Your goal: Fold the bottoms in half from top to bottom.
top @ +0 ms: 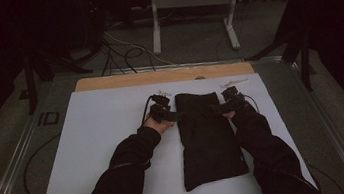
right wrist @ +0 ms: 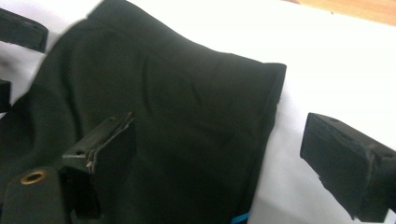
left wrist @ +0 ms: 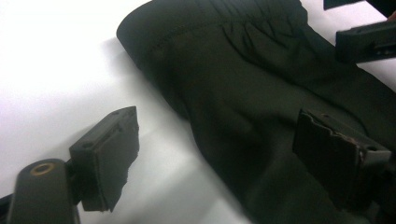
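My sleeves come in over the near edge of the white board (top: 106, 151). Between them lies a black folded garment (top: 208, 137), a long rectangle running from near the near edge toward the far edge, right of the middle. Its cloth is matt and creased, with a gathered band (left wrist: 243, 28) at its far end and a small blue mark (right wrist: 240, 218) at one side edge. My left gripper (top: 170, 116) stands at its left side, jaws wide, one pad over white board, the other over cloth, nothing pinched. My right gripper (top: 222, 108) straddles the right side likewise, jaws wide. Beyond the board's wooden far strip (top: 157, 76), the floor's cables and stand are dim.
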Demonstrator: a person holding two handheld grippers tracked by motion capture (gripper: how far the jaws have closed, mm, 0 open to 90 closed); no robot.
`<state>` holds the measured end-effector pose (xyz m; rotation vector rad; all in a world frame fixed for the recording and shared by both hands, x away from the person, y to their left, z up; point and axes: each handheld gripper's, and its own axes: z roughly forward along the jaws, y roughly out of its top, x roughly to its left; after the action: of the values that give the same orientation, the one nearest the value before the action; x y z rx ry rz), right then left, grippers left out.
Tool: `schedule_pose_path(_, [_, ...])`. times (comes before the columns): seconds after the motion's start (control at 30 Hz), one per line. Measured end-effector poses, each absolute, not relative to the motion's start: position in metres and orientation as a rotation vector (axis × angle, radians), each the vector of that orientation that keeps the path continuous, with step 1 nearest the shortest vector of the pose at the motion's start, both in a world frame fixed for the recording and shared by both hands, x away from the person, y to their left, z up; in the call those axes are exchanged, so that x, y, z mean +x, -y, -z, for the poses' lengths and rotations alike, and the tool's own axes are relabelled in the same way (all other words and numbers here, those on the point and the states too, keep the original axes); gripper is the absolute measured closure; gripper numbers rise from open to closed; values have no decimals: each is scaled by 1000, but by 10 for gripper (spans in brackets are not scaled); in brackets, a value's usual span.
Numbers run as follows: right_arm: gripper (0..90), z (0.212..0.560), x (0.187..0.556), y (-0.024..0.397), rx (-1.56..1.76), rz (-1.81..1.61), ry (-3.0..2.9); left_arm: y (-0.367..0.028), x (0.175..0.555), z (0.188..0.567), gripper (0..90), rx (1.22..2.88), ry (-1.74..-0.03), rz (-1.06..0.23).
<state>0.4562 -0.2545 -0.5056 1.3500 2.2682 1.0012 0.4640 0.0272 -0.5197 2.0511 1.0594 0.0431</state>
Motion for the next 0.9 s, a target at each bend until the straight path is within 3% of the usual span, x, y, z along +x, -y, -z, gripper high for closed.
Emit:
schedule_pose_path(0.2, [184,509,462,256,1386,-992,-2257,-24,465,523,190,2051,-1079,-47])
schedule_pose_path(0.37, [296,517,466,256,1435,-952,-2253,-24,465,524,355,2035,-1096,-40])
schedule_pose_path(0.53, [339,521,468,256,1443,-935,-2247,-21,465,524,479,2056,-1072,-27])
schedule_pose_path(0.77, [560,519,466,251,1395,-916,-2292,-21,464,525,702,2077,-1049,18])
schedule_pose_path(0.9, [696,519,465,250,1391,-948,-2317,-21,464,525,781,2078,-1056,39])
